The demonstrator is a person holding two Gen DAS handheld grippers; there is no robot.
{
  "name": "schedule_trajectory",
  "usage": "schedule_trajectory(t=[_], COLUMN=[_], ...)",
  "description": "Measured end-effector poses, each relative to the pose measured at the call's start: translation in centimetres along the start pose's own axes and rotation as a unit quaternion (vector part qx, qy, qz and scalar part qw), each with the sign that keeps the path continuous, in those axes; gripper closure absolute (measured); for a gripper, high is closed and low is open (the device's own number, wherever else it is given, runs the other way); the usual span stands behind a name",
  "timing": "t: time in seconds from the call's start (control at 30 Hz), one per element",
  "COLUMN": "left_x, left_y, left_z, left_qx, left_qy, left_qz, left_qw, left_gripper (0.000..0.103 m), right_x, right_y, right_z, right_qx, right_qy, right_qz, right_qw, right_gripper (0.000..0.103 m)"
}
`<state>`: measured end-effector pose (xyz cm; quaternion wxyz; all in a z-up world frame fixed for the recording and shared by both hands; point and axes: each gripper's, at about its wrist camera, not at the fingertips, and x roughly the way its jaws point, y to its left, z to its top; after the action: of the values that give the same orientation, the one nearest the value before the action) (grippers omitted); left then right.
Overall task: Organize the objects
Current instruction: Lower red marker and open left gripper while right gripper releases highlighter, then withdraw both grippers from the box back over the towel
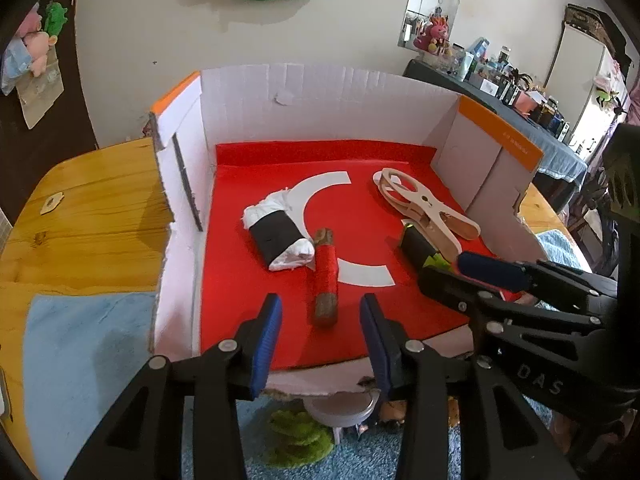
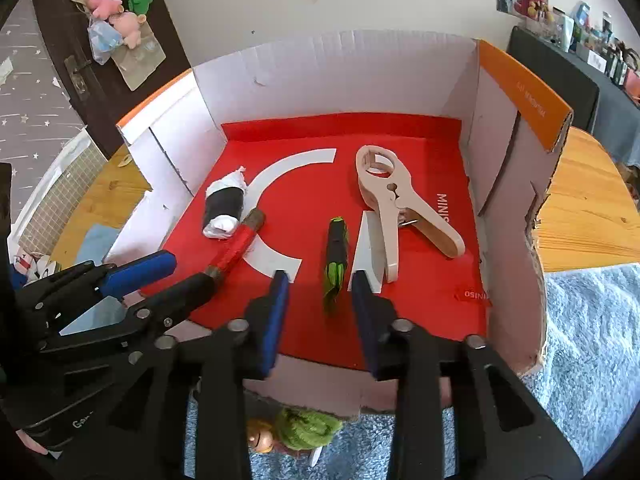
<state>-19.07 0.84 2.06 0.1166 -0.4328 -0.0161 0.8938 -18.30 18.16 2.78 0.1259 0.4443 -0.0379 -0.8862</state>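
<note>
An open cardboard box (image 1: 320, 104) with a red floor holds everything. A red-wrapped stick (image 1: 326, 276) lies with its near end between the blue pads of my open left gripper (image 1: 321, 300), and neither pad touches it. Its far end rests against a white-and-black roll (image 1: 278, 236). In the right wrist view, a green-and-black bundle (image 2: 337, 260) lies between the fingers of my open right gripper (image 2: 320, 278), untouched. A large white clip (image 2: 396, 208) lies just right of it. The left gripper (image 2: 192, 268) shows at the left there, by the stick (image 2: 236, 248).
The box (image 2: 504, 152) stands on a wooden table (image 1: 92, 216) with tall white walls on three sides and a low front edge. Pale blue cloth (image 1: 88, 340) lies left of the box and more blue cloth (image 2: 592, 340) to its right. A stool (image 1: 344, 412) stands below the front edge.
</note>
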Motion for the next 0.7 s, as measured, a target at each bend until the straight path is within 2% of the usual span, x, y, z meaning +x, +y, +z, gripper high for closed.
schedule_trajectory(t=[0.23,0.33,0.53,0.6,0.7], left_x=[-0.8,-1.4,-2.2,-2.4,-2.8], left_y=[0.4,0.5,0.4,0.3,0.2], left_z=[-0.6,-0.9,-1.2,-1.3,-1.5], left_qx=[-0.007,-0.008,-0.007,-0.007,-0.007], left_qy=[-0.004,-0.012,-0.021,-0.024,-0.029], left_qz=[0.004,0.012,0.018,0.022,0.029], left_qw=[1.0000,0.9998,0.9996,0.9994,0.9991], left_gripper=[0.059,0.050,0.049,0.044,0.043], right_x=[-0.4,-0.7,-1.4,-1.7,-2.1], right_y=[0.4,0.6,0.5,0.5,0.5], right_z=[-0.2,-0.4,-0.8,-0.9,-1.1], right_qx=[-0.003,-0.006,-0.004,-0.003,-0.003], right_qy=[-0.007,-0.011,-0.018,-0.022,-0.027], right_qz=[-0.005,-0.012,-0.014,-0.014,-0.018], right_qw=[1.000,1.000,1.000,1.000,0.999], right_gripper=[0.053,0.048,0.047,0.047,0.040])
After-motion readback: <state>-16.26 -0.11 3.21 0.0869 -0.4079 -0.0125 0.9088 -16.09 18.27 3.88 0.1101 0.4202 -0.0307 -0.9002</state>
